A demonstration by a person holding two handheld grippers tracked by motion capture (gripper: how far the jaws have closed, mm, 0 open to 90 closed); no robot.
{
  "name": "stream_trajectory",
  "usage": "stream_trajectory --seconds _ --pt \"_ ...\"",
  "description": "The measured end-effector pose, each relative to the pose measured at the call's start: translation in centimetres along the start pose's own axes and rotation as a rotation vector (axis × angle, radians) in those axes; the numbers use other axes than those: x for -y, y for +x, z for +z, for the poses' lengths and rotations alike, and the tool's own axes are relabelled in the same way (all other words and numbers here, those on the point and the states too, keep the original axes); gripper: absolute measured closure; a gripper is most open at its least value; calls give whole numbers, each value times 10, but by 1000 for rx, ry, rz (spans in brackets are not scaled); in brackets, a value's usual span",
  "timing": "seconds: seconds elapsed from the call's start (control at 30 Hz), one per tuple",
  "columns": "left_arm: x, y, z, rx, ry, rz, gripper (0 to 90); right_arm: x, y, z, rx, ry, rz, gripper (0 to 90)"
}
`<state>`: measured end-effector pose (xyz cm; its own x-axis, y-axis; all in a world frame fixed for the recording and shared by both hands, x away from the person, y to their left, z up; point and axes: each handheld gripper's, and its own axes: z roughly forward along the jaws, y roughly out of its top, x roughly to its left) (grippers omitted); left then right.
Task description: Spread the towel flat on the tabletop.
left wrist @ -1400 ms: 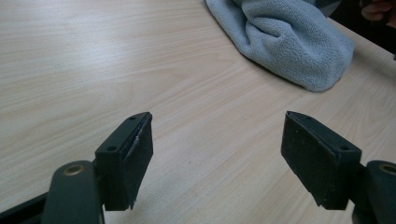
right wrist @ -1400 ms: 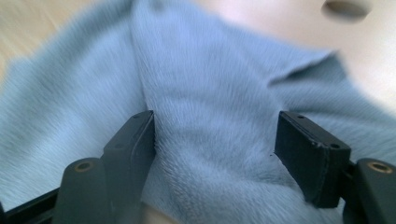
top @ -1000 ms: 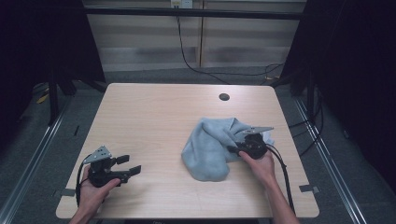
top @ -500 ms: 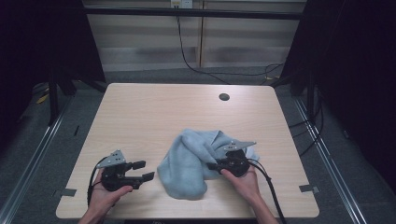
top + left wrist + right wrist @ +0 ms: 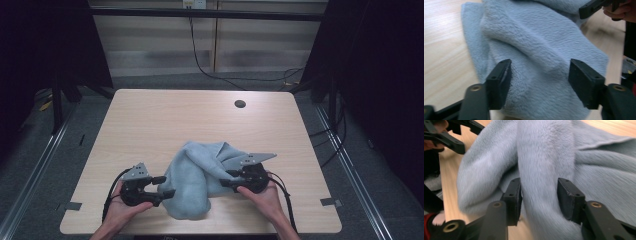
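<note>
Grey towel (image 5: 192, 182) bunched near table (image 5: 150, 120) front edge; left gripper (image 5: 162, 186) jaws apart at it, right gripper (image 5: 225, 179) just opening, fold between its jaws.

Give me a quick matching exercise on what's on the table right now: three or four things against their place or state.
Things:
1. towel
2. left gripper
3. right gripper
4. round hole

Places or states:
A. far side of the table, right of centre
B. open, at the towel's left edge
C. crumpled, light blue, between the grippers
D. jaws apart around a towel fold

Pairs: 1-C, 2-B, 3-D, 4-A
</note>
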<state>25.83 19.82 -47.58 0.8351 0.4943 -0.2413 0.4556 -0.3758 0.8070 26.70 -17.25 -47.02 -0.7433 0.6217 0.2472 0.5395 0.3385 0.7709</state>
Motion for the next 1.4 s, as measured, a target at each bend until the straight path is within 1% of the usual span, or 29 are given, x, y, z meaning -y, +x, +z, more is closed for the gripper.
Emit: stream_trajectory --seconds 0.03,0.07,0.1,0.13,0.17,0.2,0.27,0.33,0.37,0.43,0.47,0.5,0.53,0.57,0.63,0.7,0.73,0.8,0.83,0.87,0.93,1.0,1.07,1.1,1.17,1.27,1.3,1.37,1.4 --pt "0 -4 -3 7 -18 -1 310 5 0 -12 25 3 0 499" --pt "0 -8 -6 31 -41 -6 310 5 0 -12 25 3 0 499" --pt "-1 -11 -7 48 -46 7 359 11 -1 -22 28 -2 3 471" --pt "-1 -14 -6 40 -47 19 377 15 -3 -26 48 0 2 449" --pt "0 -15 -3 46 -32 33 377 15 -3 -26 48 0 2 449" --pt "1 -14 2 54 -5 37 454 22 -8 -29 60 10 13 412" --pt "4 -12 10 24 39 42 473 27 -11 -28 71 22 12 407" --pt "5 -9 19 16 70 51 475 28 -12 -27 84 30 8 408" --pt "6 -8 22 13 82 48 473 30 -14 -25 75 24 19 473" --pt "6 -6 28 -2 107 66 489 30 -15 -24 75 22 10 504" --pt "7 -6 29 -5 117 89 757 29 -16 -24 60 10 13 685" --pt "8 -6 28 3 127 108 757 29 -16 -24 60 10 13 685" --pt "8 -5 27 20 113 96 843 27 -16 -24 41 -7 17 770" --pt "7 -4 25 33 95 71 843 27 -16 -24 41 -7 17 770" --pt "5 -3 19 40 55 58 853 23 -15 -29 26 -24 8 799" --pt "2 -1 12 42 14 47 856 15 -14 -35 25 -48 -5 830" --pt "0 0 8 35 -8 40 857 5 -15 -43 19 -93 -8 853" --pt "-5 2 2 40 -57 5 857 -2 -16 -48 20 -110 -14 856" --pt "-9 3 -1 49 -74 1 859 -18 -14 -57 21 -142 -26 859" --pt "-12 2 -2 43 -78 -2 859 -18 -14 -57 21 -142 -26 859" --pt "-16 0 -4 42 -80 12 858 -35 -8 -65 28 -163 -63 863" --pt "-19 0 -4 30 -81 19 858 -52 -2 -73 10 -199 -84 865" --pt "-24 2 -8 27 -114 2 858 -78 5 -83 8 -248 -121 868" --pt "-26 3 -9 29 -129 -4 858 -78 5 -83 8 -248 -121 868" --pt "-31 5 -12 22 -149 -10 857 -97 10 -89 -15 -293 -141 868" --pt "-39 12 -12 -8 -162 -24 853 -134 24 -94 -17 -337 -201 869" --pt "-42 16 -12 -8 -169 -28 853 -134 24 -94 -17 -337 -201 869" --pt "-46 24 -11 -24 -192 -56 852 -159 33 -89 -42 -377 -223 869" --pt "-47 28 -10 -27 -199 -66 852 -159 33 -89 -42 -377 -223 869"
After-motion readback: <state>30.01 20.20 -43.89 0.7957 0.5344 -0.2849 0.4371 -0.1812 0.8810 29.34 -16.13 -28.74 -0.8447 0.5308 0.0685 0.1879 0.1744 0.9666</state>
